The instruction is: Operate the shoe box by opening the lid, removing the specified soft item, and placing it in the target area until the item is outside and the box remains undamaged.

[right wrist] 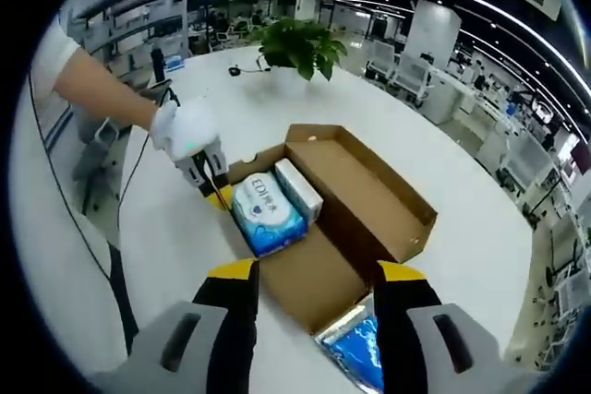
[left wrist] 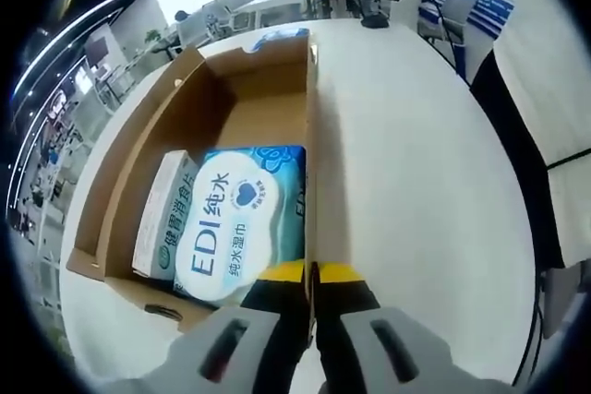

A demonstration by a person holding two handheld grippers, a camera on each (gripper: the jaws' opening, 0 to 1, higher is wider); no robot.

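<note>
A white tabletop [right wrist: 480, 228] carries a leafy potted plant [right wrist: 300, 46] at its far end, with office desks and chairs [right wrist: 406, 71] beyond.

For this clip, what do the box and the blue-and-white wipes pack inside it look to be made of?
The shoe box looks like plain brown cardboard: matte, unprinted walls with folded flaps. The wipes pack appears to be soft plastic film, glossy and printed in blue and white, with rounded, slightly puffy edges. The slim white box beside it is probably coated paperboard, going by its crisp straight edges.
</note>
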